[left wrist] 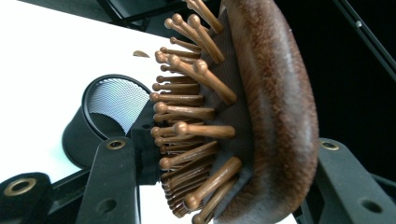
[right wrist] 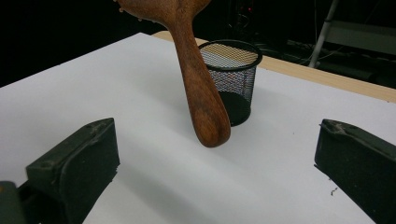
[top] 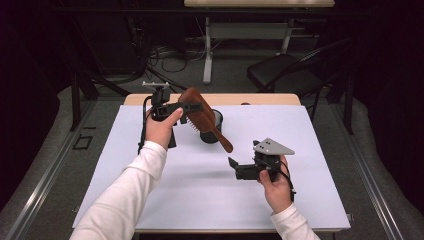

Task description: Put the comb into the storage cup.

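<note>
A brown wooden hairbrush (top: pixel 204 121) hangs tilted above the table, its handle pointing down toward the person. My left gripper (top: pixel 193 107) is shut on the brush head. In the left gripper view the jaws of the left gripper (left wrist: pixel 224 156) clamp the bristled head of the hairbrush (left wrist: pixel 266 116), bristles facing left. A black mesh cup (top: pixel 216 124) stands upright just behind the brush, and its rim (left wrist: pixel 112 100) lies below the bristles. My right gripper (top: pixel 234 169) rests low at the front right, open and holding nothing. In the right gripper view the brush handle (right wrist: pixel 201 98) hangs in front of the cup (right wrist: pixel 233 70), beyond the right gripper (right wrist: pixel 217 156).
A white sheet (top: pixel 310 150) covers the table, with a wooden edge (top: pixel 260 99) showing at the back. A dark chair (top: pixel 290 70) and another table's legs (top: pixel 207 55) stand on the floor behind.
</note>
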`<action>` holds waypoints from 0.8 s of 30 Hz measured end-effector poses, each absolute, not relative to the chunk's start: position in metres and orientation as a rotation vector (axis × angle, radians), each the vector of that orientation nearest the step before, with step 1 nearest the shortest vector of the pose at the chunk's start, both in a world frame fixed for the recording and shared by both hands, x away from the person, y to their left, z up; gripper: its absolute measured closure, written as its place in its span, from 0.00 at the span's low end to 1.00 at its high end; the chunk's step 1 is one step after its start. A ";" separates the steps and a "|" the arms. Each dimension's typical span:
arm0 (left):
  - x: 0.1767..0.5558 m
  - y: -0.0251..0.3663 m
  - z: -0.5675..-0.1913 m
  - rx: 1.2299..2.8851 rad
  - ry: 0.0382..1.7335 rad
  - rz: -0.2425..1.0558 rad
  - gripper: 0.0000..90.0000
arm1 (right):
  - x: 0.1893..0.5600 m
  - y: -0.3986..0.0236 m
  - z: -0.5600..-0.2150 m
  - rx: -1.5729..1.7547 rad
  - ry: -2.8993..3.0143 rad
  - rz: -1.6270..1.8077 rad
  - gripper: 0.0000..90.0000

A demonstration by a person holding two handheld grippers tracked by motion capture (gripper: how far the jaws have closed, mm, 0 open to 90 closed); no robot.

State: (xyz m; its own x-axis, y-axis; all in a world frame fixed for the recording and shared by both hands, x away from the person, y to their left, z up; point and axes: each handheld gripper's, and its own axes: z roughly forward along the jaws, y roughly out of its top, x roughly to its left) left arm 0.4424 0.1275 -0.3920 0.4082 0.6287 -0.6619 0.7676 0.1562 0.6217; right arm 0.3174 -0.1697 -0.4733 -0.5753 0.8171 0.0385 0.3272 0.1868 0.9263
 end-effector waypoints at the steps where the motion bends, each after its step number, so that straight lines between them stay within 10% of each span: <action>1: 0.443 0.127 -0.391 1.532 1.294 -0.148 0.54 | 0.318 -0.170 -0.473 1.074 1.995 1.376 0.00; 24: 0.458 0.136 -0.388 1.459 1.341 -0.029 0.54 | 0.321 -0.173 -0.473 1.092 1.993 1.387 0.00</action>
